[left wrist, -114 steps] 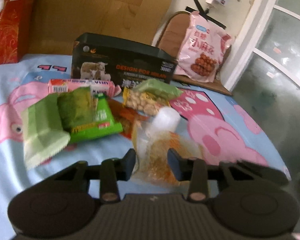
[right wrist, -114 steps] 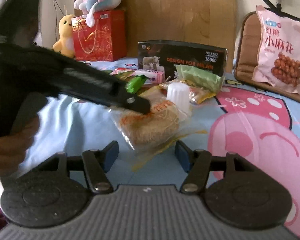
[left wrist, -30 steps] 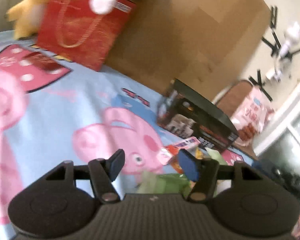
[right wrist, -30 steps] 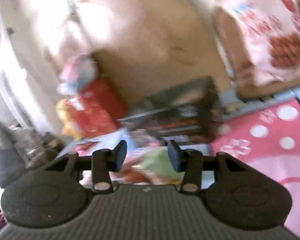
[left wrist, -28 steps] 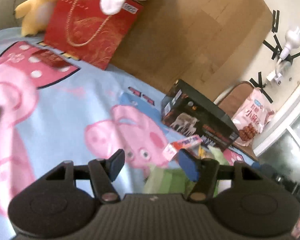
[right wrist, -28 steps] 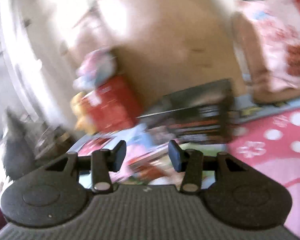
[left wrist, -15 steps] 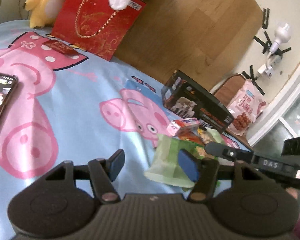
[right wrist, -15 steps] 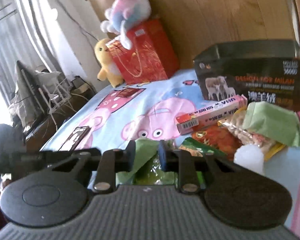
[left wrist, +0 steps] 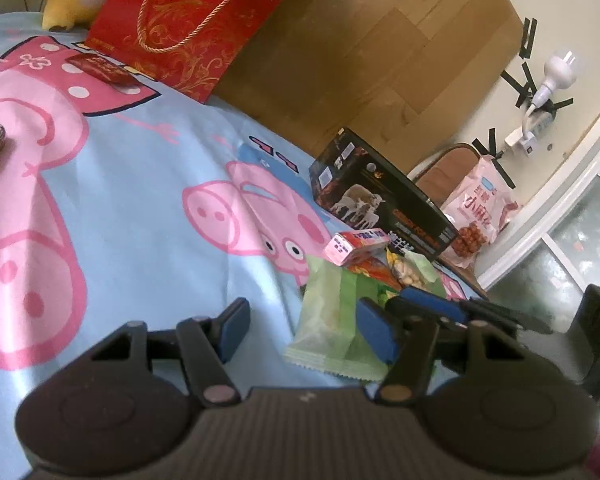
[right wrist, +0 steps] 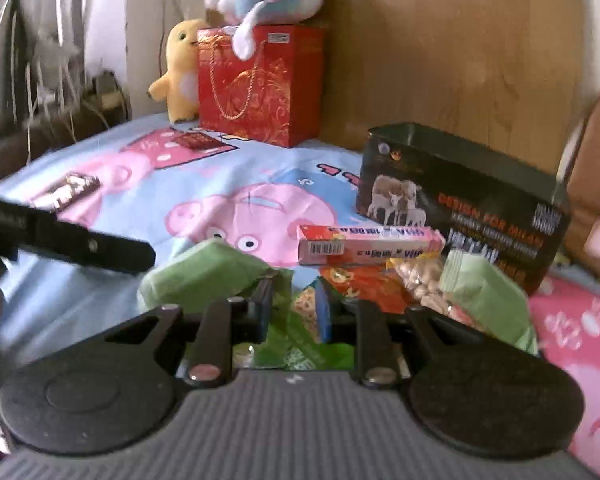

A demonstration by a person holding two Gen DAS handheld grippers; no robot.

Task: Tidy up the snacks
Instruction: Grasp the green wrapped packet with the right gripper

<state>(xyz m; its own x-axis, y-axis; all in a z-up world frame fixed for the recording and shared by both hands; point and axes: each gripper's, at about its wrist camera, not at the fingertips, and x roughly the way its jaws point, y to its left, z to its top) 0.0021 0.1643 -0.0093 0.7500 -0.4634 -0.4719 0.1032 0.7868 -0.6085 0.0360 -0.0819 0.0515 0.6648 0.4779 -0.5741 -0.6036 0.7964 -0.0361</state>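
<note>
right gripper (right wrist: pixel 291 314) clamped on a green snack packet (right wrist: pixel 300 344). left gripper (left wrist: pixel 302 334) open, empty, with a pale green packet (left wrist: pixel 332 320) just ahead. remaining snacks lie heaped in front of the black box (right wrist: pixel 464 204); sorting appears barely begun.

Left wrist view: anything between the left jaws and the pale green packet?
Nothing visible. The pale green packet lies on the blanket just ahead of the open left gripper, nearer its right finger; no other item lies between.
</note>
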